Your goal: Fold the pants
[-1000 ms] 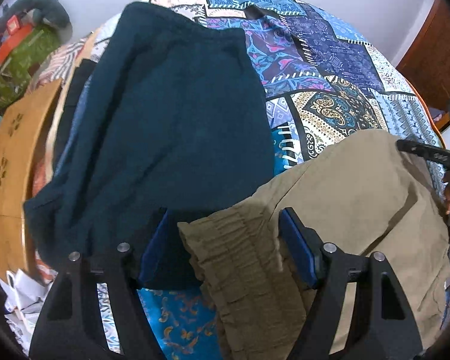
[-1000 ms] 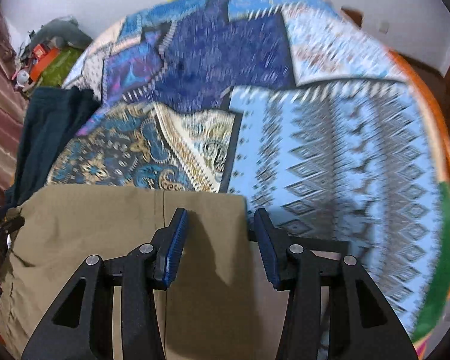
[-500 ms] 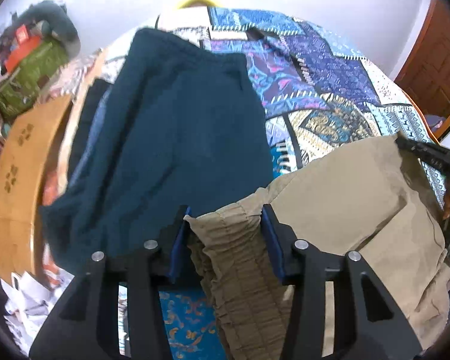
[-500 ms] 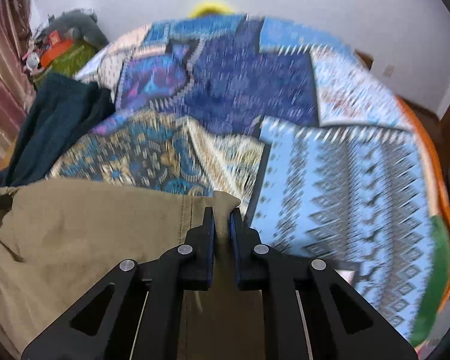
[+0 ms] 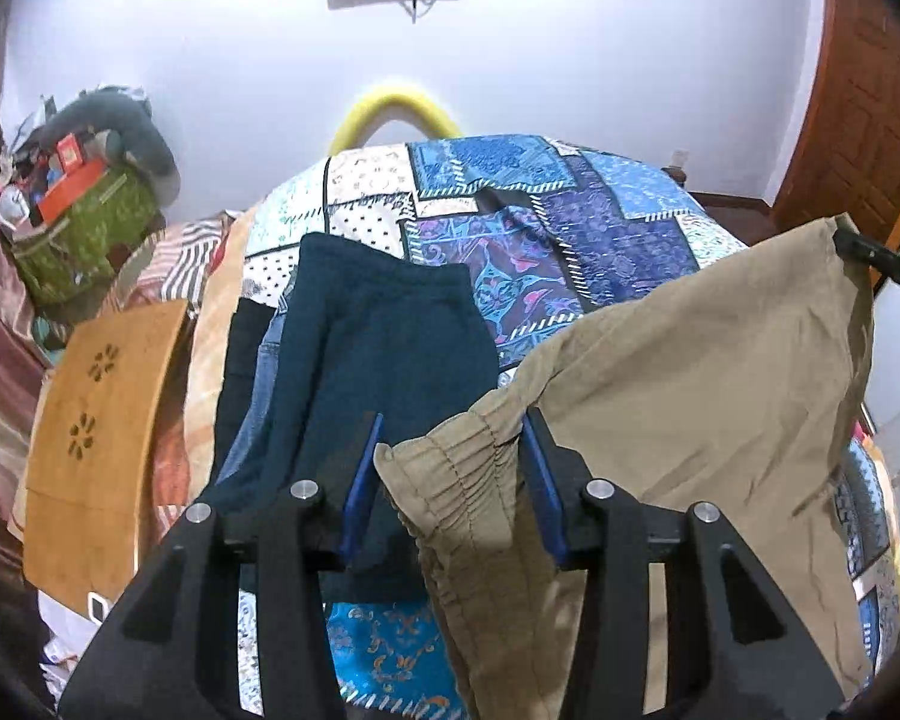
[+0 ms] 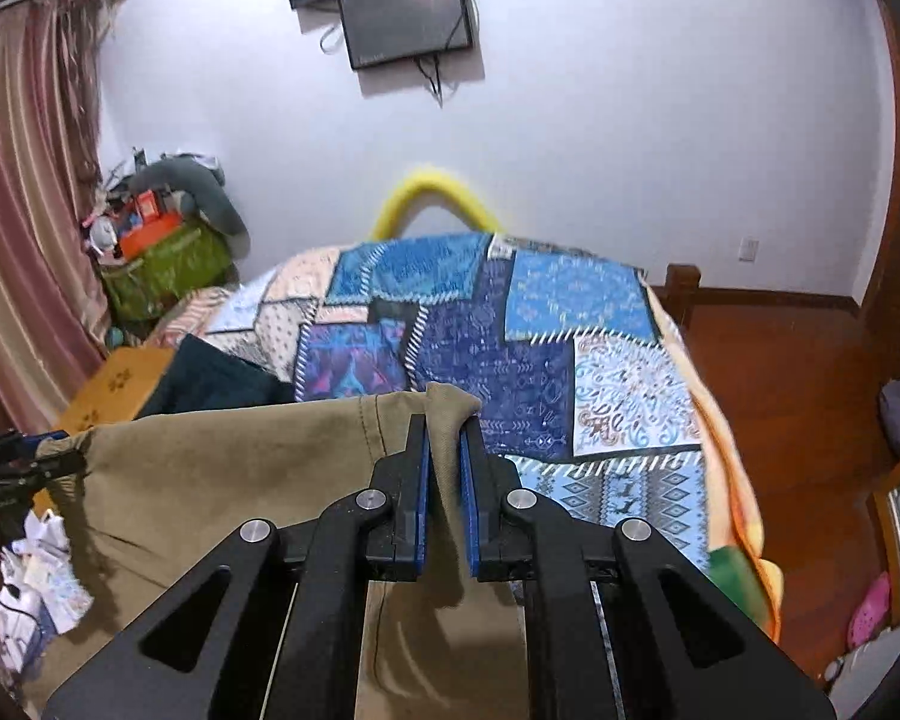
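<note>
The khaki pants [image 5: 690,390] hang stretched between both grippers above the patchwork bed [image 5: 600,228]. My left gripper [image 5: 450,480] is shut on the gathered elastic waistband, which bunches between the blue pads. My right gripper [image 6: 444,450] is shut on a corner of the khaki pants [image 6: 210,480] at the other end, the cloth peaking above its pads. In the left wrist view the right gripper [image 5: 882,264] shows at the far right edge, at the cloth's upper corner. The left gripper [image 6: 18,462] appears at the left edge of the right wrist view.
Dark teal pants [image 5: 378,330] lie on the bed's left side over jeans [image 5: 264,372]. A wooden board [image 5: 96,420] and a green bag [image 5: 78,228] of clutter stand left of the bed. A wooden floor [image 6: 780,390] lies to the right, and a screen [image 6: 402,18] hangs on the wall.
Both grippers closed on the khaki pants, the left on the waistband and the right on the far corner. Both then rose and tilted up, lifting the cloth off the bed.
</note>
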Action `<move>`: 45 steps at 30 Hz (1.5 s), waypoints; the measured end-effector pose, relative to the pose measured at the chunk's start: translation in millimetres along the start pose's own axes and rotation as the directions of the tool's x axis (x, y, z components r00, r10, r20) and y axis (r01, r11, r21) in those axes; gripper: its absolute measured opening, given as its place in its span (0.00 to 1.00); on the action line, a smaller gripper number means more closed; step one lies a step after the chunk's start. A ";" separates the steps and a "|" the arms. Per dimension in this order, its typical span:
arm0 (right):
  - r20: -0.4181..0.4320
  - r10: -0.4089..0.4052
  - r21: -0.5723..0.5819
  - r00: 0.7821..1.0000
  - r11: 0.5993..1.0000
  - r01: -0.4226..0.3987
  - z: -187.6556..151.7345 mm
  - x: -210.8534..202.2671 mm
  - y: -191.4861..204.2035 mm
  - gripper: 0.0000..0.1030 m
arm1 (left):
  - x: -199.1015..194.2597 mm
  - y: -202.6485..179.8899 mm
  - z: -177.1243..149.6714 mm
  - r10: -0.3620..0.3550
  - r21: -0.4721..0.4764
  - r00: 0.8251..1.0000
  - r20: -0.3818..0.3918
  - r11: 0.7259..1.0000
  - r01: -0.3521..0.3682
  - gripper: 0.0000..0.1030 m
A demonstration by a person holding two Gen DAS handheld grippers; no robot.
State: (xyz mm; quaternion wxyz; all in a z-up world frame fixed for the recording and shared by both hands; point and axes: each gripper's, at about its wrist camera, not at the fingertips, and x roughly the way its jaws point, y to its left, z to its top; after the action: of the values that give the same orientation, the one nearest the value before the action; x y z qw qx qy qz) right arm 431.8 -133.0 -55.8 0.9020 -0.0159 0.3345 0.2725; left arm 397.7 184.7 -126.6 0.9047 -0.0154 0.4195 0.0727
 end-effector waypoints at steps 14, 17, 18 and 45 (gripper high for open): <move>0.057 0.054 0.008 0.997 0.998 -0.054 -41.3 -97.7 10.9 0.08 | -91.5 -24.6 -60.4 -0.048 0.059 0.998 0.046 0.997 0.045 0.44; 0.060 0.054 -0.023 0.997 0.998 -0.052 -54.0 -117.4 17.6 0.08 | -106.6 -30.1 -78.3 -0.050 0.075 0.998 0.049 0.996 0.046 0.44; 0.057 0.055 -0.030 0.997 0.998 -0.053 -58.0 -122.2 19.8 0.08 | -111.0 -31.7 -85.0 -0.052 0.079 0.998 0.047 0.996 0.048 0.44; -0.122 0.020 0.009 0.992 1.000 -0.019 -239.5 -167.4 35.1 0.10 | -124.7 -48.3 -220.9 -0.045 0.091 0.995 -0.091 0.994 0.053 0.45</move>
State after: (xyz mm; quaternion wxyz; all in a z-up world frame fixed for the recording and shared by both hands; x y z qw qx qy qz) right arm 166.7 -234.1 -133.7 0.8773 -0.0259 0.3901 0.2784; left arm 158.0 102.6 -176.4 0.8865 0.0132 0.4616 0.0300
